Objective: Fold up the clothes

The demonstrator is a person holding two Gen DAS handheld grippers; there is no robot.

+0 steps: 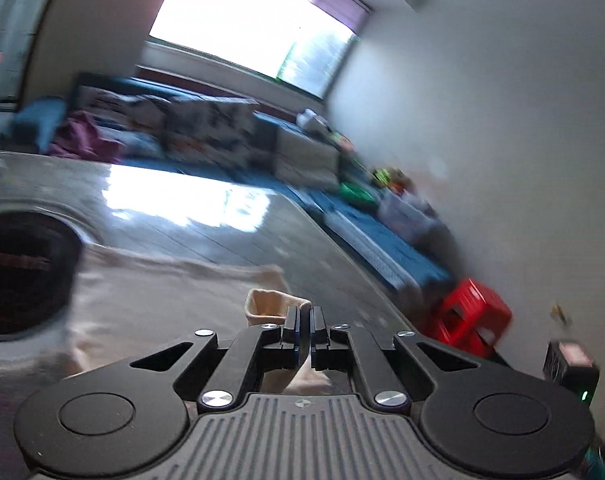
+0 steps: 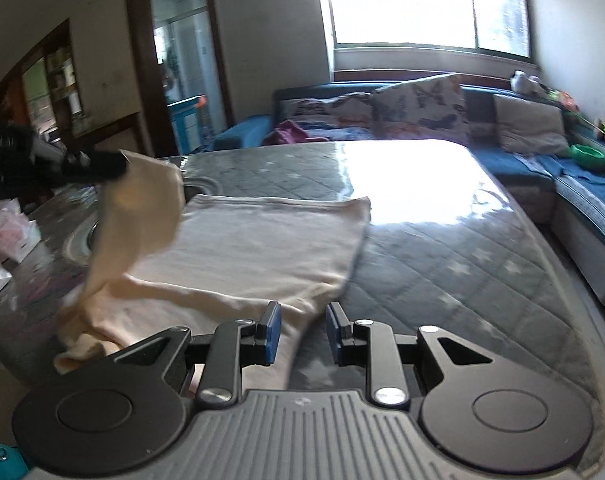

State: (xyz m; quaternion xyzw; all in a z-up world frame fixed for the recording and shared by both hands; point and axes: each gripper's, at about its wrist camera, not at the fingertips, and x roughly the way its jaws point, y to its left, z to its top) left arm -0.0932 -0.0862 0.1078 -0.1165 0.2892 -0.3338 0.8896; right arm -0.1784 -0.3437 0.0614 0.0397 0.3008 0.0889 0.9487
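Note:
A cream garment (image 2: pixel 254 248) lies flat on the grey quilted table (image 2: pixel 442 256). My left gripper (image 1: pixel 304 320) is shut on the garment's sleeve cuff (image 1: pixel 270 304), whose open end shows just past the fingertips. In the right wrist view the left gripper (image 2: pixel 120 166) enters from the left and holds the sleeve (image 2: pixel 142 208) lifted above the garment's body. My right gripper (image 2: pixel 303 324) hovers over the garment's near edge with its jaws apart. Cloth lies beneath its fingers, and nothing is pinched between the blue pads (image 2: pixel 274 332).
A dark round opening (image 1: pixel 22 272) is set into the table at the left. Tissue packs (image 2: pixel 10 228) lie near the left edge. Beyond the table are a blue sofa (image 2: pixel 542 176) with cushions and a red stool (image 1: pixel 470 320) by the wall.

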